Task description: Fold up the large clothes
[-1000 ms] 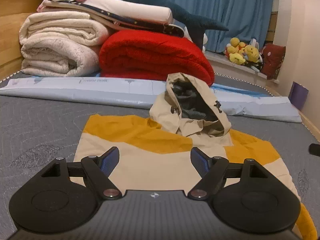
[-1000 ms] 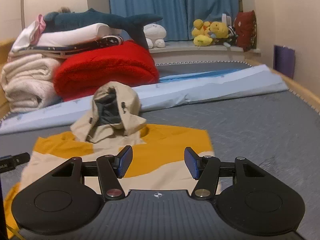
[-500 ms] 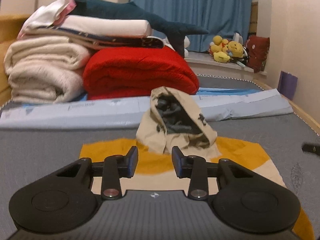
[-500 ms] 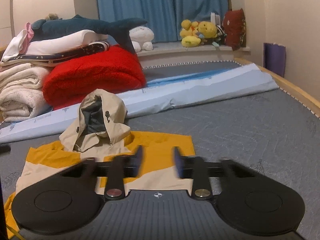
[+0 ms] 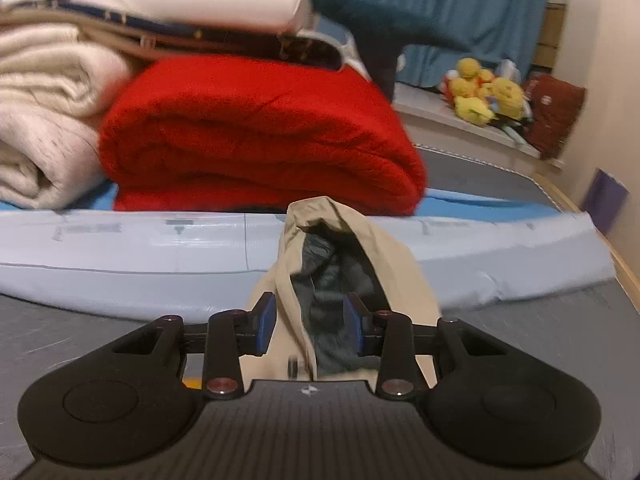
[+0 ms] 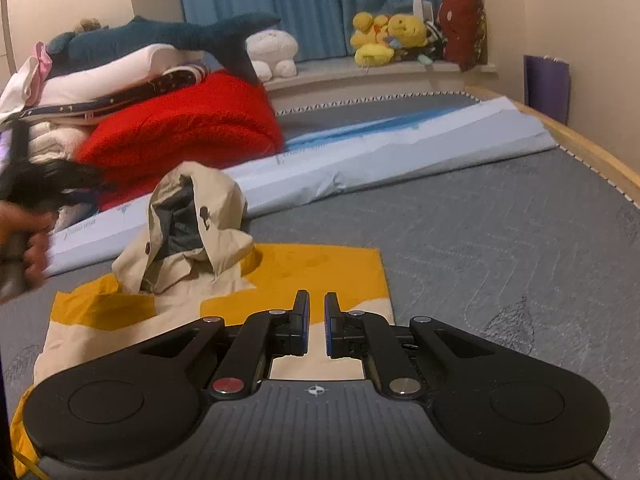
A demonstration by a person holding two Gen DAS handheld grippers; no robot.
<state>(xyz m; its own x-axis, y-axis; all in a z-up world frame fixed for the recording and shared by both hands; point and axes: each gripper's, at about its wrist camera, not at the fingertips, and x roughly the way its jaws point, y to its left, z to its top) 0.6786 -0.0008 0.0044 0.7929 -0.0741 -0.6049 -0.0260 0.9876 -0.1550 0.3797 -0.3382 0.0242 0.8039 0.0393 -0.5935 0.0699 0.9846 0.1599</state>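
A beige and yellow hooded jacket lies flat on the grey mattress, its hood standing up at the far end. In the left wrist view my left gripper is half open right at the hood. The hood's beige rim and grey lining sit between the blue pads, and I see no pinch. That gripper shows as a dark blur in a person's hand in the right wrist view. My right gripper hovers over the jacket's yellow and beige band. Its jaws are closing to a narrow slit, with no cloth visibly between them.
Beyond the hood lies a long pale blue roll. Behind it are a folded red blanket and stacked cream blankets with a plush shark on top. Yellow plush toys sit on the sill. The bed's wooden edge runs along the right.
My left gripper narrowed its jaws and moved forward across the jacket up to the hood. The right gripper's jaws went from wide apart to nearly together, staying over the jacket.
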